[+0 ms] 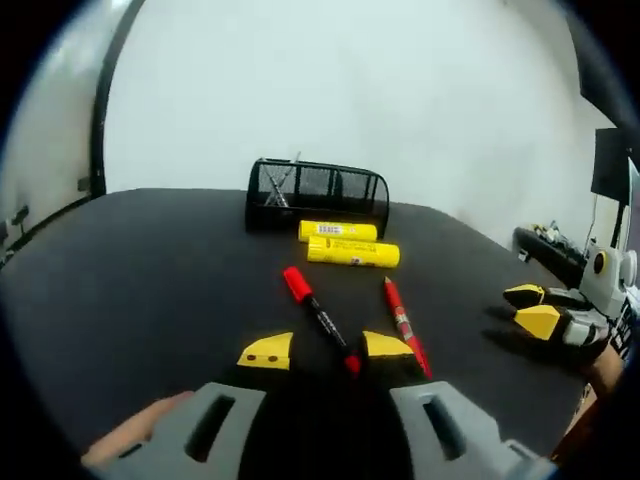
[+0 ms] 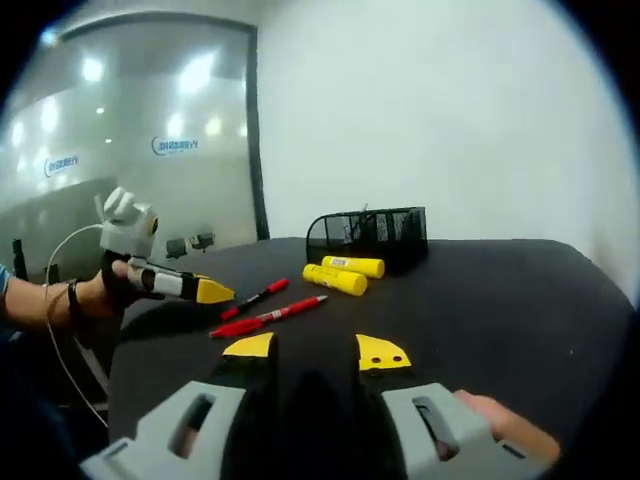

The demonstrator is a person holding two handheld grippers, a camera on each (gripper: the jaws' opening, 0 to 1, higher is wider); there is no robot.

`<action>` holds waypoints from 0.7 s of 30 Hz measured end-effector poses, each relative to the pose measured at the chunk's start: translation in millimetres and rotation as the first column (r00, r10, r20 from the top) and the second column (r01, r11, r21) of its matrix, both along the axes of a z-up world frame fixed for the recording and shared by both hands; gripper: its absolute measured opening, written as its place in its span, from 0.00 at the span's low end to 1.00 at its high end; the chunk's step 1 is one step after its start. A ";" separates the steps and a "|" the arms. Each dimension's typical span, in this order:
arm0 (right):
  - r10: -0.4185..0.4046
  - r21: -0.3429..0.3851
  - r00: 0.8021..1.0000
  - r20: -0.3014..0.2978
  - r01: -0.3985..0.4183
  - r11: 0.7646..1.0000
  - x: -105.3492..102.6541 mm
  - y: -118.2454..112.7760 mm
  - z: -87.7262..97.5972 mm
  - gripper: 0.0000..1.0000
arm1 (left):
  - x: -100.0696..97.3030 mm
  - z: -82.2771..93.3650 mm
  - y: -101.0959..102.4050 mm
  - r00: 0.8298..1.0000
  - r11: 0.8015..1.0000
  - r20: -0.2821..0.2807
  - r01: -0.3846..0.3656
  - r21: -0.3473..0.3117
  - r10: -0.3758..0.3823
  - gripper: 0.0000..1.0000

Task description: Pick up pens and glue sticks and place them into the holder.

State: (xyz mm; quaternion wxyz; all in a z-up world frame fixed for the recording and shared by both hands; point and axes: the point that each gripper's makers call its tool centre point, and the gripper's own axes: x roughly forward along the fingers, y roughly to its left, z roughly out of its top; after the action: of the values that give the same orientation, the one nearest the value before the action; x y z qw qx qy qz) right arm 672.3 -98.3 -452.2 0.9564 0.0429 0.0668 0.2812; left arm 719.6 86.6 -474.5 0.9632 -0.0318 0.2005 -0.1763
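Across the middle of the left gripper view: dark counter [image 1: 130, 290], with black mesh holder [image 1: 317, 194] at upper centre against a pale wall. Just below the holder, two yellow glue sticks [image 1: 352, 252] lying side by side, the upper one [image 1: 337, 231] close to the holder's front wall, touching or not cannot be told. Lower centre, a black pen with a red cap [image 1: 320, 318] running diagonally, its lower end reaching between the yellow tips of the left gripper [image 1: 326, 351]. Just right of it, a red pen [image 1: 404, 322], passing close to the right-hand tip. Jaws spread apart, holding nothing.

At the right edge of that view, right gripper [image 1: 530, 308], resting low near the counter, jaws parted and empty. From the right gripper view, same gripper [image 2: 317, 349] at bottom centre with tips wide, nothing between them; pens [image 2: 268, 314] and glue sticks [image 2: 343, 274] at mid-frame, holder [image 2: 368, 237] behind, left gripper [image 2: 212, 291] at left beside the pens.

Nothing yet in the holder from this set, as far as can be judged; mesh hides its inside.

Risks, judged from the layout: closing on the capped pen's end alone could let it pivot or slip; nearby red pen could be nudged or pinched along with it; round glue sticks likely to roll if bumped.
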 end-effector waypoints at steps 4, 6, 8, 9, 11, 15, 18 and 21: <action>0.001 -0.003 1.000 -0.003 -0.001 1.000 -0.7 0.9 -0.9 0.25 | -12.9 -6.8 -12.0 1.000 0.998 -0.022 0.017 -0.068 -0.018 0.21; 0.003 -0.001 1.000 -0.005 -0.003 1.000 -1.3 1.1 -1.0 0.25 | -26.9 -9.2 -17.3 1.000 0.998 -0.016 0.002 -0.055 -0.003 0.21; 0.001 0.004 1.000 -0.004 -0.001 1.000 -1.7 0.8 -0.3 0.25 | -30.1 -12.9 -11.1 1.000 1.000 -0.011 -0.012 -0.021 0.012 0.21; 0.000 0.007 1.000 -0.003 0.000 1.000 -1.9 0.6 0.2 0.25 | -30.7 -13.0 -11.6 1.000 1.000 -0.005 -0.015 -0.013 0.015 0.21; 0.000 0.010 1.000 -0.003 0.000 1.000 -2.1 0.3 0.6 0.25 | -32.2 -12.6 -15.2 1.000 1.000 0.006 -0.022 -0.014 0.022 0.21; 0.000 0.014 1.000 -0.005 0.000 1.000 -2.2 -0.1 0.5 0.24 | -33.5 -14.5 -23.2 0.999 0.999 0.007 -0.032 0.005 0.032 0.20; -0.001 0.022 1.000 -0.003 0.001 1.000 -2.5 -0.9 1.5 0.24 | -29.5 -15.9 -18.1 0.998 0.997 0.017 -0.068 0.044 0.067 0.11; 0.000 0.022 1.000 -0.005 0.000 1.000 -1.8 -1.2 1.2 0.24 | -21.8 -17.0 -16.6 0.997 0.996 0.019 -0.076 0.044 0.076 0.06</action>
State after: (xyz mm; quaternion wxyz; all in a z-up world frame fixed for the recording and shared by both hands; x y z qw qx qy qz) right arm 670.5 -99.5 -451.0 0.9556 0.0539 0.0660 0.2819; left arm 697.8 70.0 -491.5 0.9714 -0.0164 0.1945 -0.1353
